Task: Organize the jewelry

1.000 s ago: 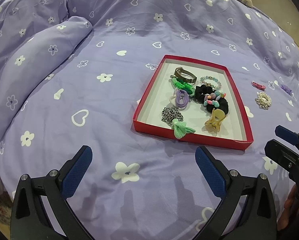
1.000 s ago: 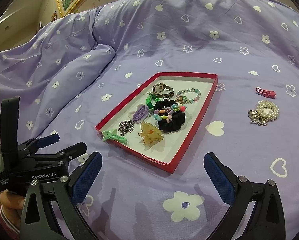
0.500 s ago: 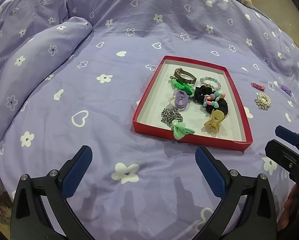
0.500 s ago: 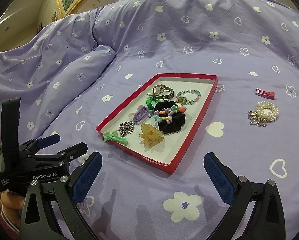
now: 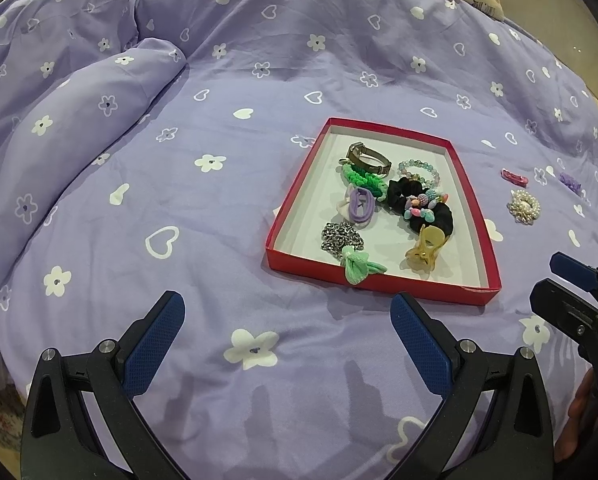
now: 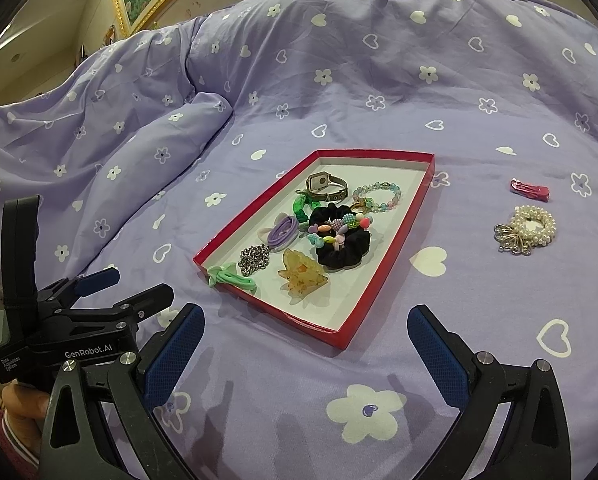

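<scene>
Your left gripper (image 5: 287,334) hangs low over the lilac bedspread printed with white flowers and hearts (image 5: 179,184), its blue-padded jaws spread wide and holding nothing. Ahead of it lies the shallow red cardboard tray with a white floor (image 5: 475,216); inside sit a brown-strapped watch (image 5: 365,159), a black fabric scrunchie (image 5: 431,210) and an amber plastic claw clip (image 5: 423,250). Your right gripper (image 6: 305,350) is likewise wide apart and empty, near the tray's front corner. Right of the tray, well apart on the cover, lie a pink hair clip (image 6: 530,190) and a pearl bracelet with a silver butterfly (image 6: 529,229).
</scene>
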The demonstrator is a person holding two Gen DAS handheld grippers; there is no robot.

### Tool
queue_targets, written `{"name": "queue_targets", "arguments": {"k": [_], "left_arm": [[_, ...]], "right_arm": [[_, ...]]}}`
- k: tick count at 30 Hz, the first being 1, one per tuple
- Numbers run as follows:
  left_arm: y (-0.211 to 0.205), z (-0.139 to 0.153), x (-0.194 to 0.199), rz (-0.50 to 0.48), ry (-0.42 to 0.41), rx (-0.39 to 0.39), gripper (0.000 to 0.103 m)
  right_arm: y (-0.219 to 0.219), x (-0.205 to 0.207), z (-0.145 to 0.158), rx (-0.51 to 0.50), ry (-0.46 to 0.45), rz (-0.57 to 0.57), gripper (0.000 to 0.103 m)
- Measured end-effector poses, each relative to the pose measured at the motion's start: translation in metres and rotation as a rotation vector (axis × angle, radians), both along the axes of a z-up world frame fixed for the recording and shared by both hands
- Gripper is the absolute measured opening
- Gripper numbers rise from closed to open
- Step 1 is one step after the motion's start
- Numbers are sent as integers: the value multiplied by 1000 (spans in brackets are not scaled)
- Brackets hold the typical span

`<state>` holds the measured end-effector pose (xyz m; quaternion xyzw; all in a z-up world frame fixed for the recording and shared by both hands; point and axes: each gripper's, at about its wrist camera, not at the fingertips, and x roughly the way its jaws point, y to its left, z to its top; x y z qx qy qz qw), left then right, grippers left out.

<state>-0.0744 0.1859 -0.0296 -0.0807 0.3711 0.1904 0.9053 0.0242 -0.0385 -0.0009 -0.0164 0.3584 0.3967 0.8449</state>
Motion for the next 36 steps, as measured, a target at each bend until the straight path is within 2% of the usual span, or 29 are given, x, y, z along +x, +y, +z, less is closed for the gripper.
{"name": "queue_targets", "arguments": {"k": [36], "left_arm": [[-10, 8, -8, 6, -31, 20, 103]], "right_arm": [[-8, -4, 8, 21, -35, 9, 103]]}}
